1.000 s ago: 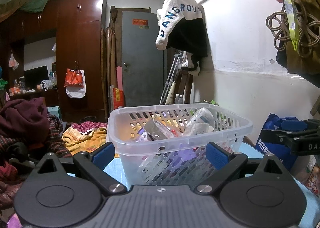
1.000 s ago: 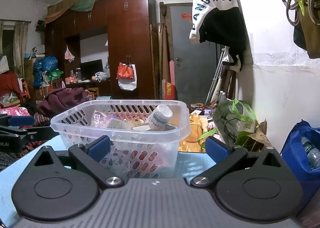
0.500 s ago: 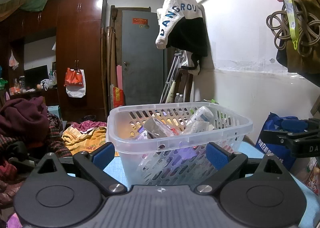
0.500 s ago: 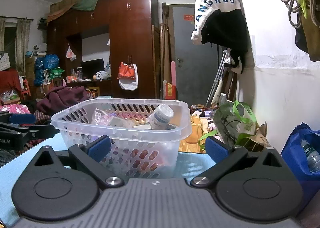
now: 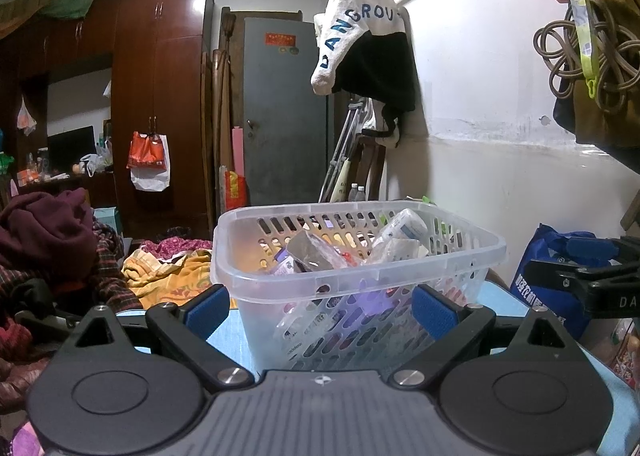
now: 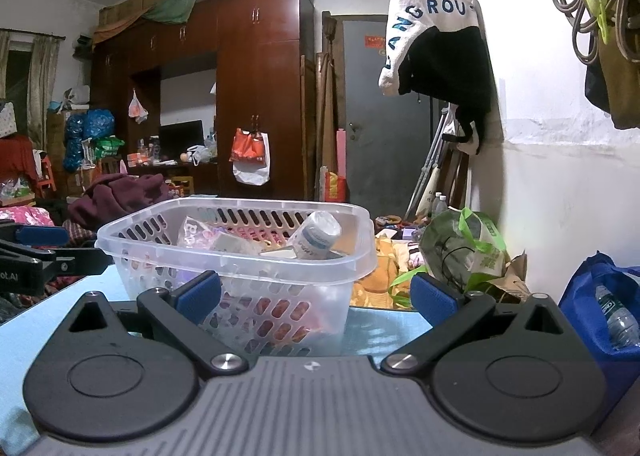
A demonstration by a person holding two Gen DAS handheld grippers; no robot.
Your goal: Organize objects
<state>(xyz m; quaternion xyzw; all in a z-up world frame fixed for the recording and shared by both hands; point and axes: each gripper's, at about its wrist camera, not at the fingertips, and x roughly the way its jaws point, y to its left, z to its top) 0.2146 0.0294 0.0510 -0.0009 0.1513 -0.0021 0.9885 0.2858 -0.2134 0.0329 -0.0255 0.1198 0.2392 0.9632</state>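
Task looks near done, I judge: no loose items visible on the light-blue tabletop. Clear slotted basket sits just ahead, centre, holding a white bottle, packets and small boxes. My left gripper and right gripper: jaws wide apart, holding nothing, straddling the basket's near side.
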